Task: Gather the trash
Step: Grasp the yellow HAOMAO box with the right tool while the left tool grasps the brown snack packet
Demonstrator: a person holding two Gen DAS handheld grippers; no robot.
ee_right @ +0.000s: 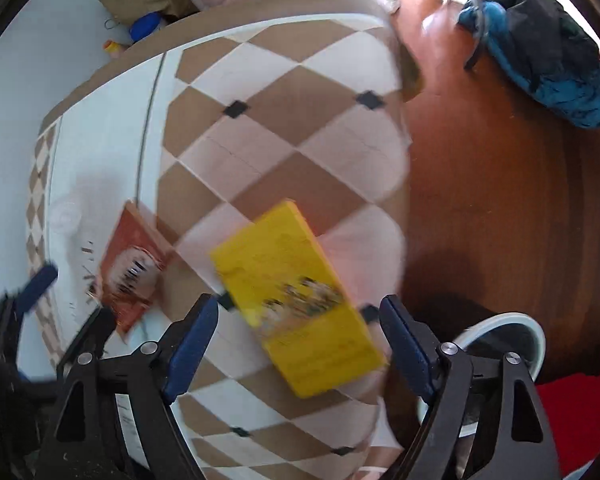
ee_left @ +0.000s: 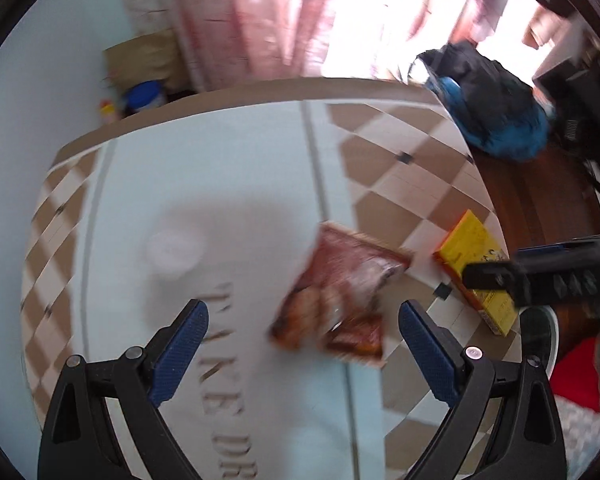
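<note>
Your left tongs [ee_left: 303, 334] are spread wide, nothing between the blue pads, hovering over the tabletop [ee_left: 236, 184] with its pale cloth and brown-and-white diamond border. Just ahead of them lies a red snack wrapper [ee_left: 342, 294], flat on the cloth, its far corner reaching the diamond pattern. It is blurred; print not readable. To the left of it on the pale cloth sits a round white lid-like thing [ee_left: 174, 249], too soft to identify.

Your right tongs [ee_right: 299, 330] are also spread, holding nothing. Between and just beyond their pads lies a yellow box [ee_right: 296, 300], flat on the diamond border near the tabletop's right edge, tilted diagonally. Whether the pads touch it, you cannot tell from this view. The same box sits just right of the wrapper, apart from it.

Below the tabletop's right edge, on the brown floor [ee_right: 500, 200], stands a white-rimmed bin [ee_right: 500, 320], near the right tongs. A black-and-blue backpack [ee_right: 540, 52] lies further off on the floor.
</note>
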